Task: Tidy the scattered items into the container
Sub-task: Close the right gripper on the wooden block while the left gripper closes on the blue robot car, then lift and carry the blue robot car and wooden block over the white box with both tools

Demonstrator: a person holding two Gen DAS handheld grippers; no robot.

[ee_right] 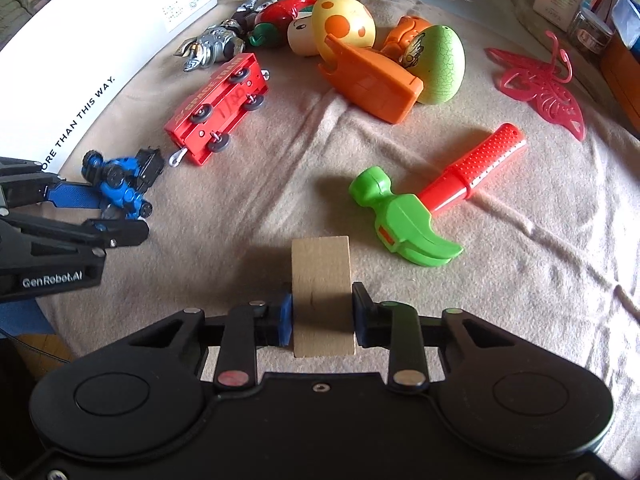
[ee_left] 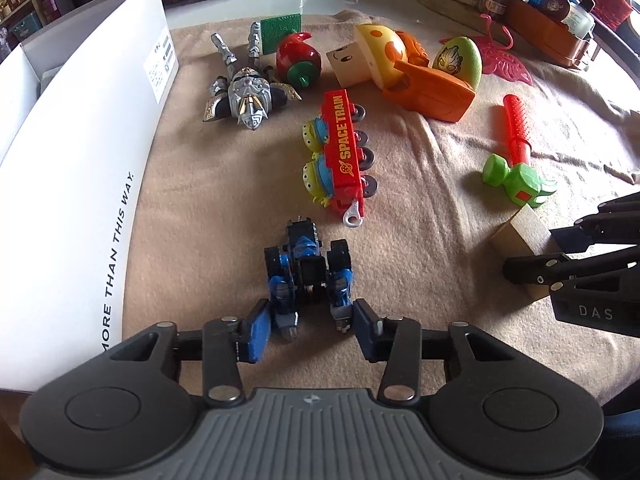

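**Grips closing on two toys at once**

Left wrist view: left gripper [ee_left: 313, 322] straddled the blue robot [ee_left: 308, 276] lying on the blanket [ee_left: 420, 208], its pads right at the toy's legs; real pressure could not be confirmed. The toy is knobbly, so the pads should probably seat on solid limbs, not loose joints, before any lift. The box [ee_left: 80, 152], the likely container, stood just left, its inside mostly cut off. The block [ee_left: 520, 236] was half hidden behind the right gripper's fingers [ee_left: 536, 270].

Right wrist view: right gripper [ee_right: 322, 312] pinched the block [ee_right: 322, 292], both pads against its flat sides. A straight lift seemed safest, keeping clear of the hammer [ee_right: 420, 208] nearby. The block's near end ran under the gripper body. The box [ee_right: 100, 60] showed only its outer wall.
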